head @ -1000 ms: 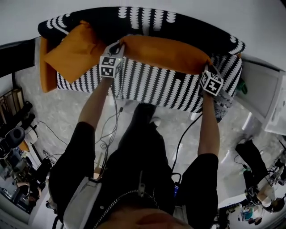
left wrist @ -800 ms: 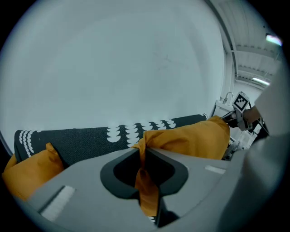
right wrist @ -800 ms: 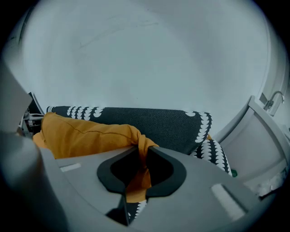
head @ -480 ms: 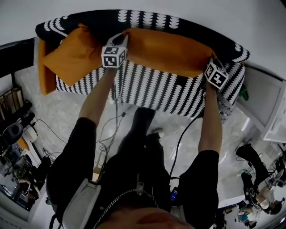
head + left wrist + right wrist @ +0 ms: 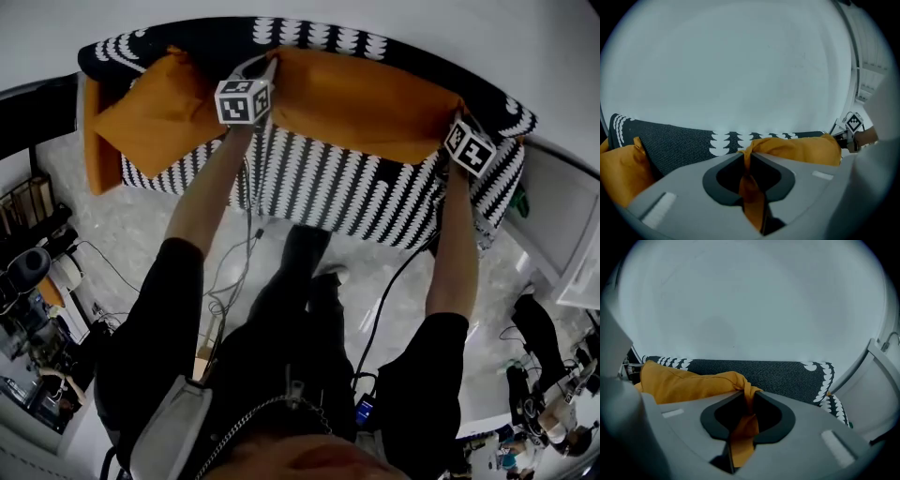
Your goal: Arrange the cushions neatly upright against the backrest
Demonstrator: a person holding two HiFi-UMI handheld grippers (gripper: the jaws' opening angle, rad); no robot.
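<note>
A long orange cushion [image 5: 361,103] stretches across the black-and-white patterned sofa [image 5: 328,183], close to its backrest [image 5: 309,37]. My left gripper [image 5: 267,70] is shut on the cushion's left corner [image 5: 750,150]; the fabric runs pinched between the jaws. My right gripper [image 5: 457,127] is shut on the cushion's right corner [image 5: 745,390]. In the left gripper view the cushion [image 5: 797,147] spans toward the other gripper, and in the right gripper view the cushion [image 5: 684,380] runs left. A second orange cushion [image 5: 155,112] leans at the sofa's left end.
An orange cushion edge [image 5: 91,141] hangs at the sofa's left armrest. A white wall [image 5: 740,61] rises behind the backrest. A white cabinet [image 5: 562,225] stands right of the sofa. Cables [image 5: 225,281] lie on the pale floor; clutter [image 5: 37,281] sits at the left.
Both grippers have carried the long cushion up and back toward the backrest. The right gripper has moved farther right and higher.
</note>
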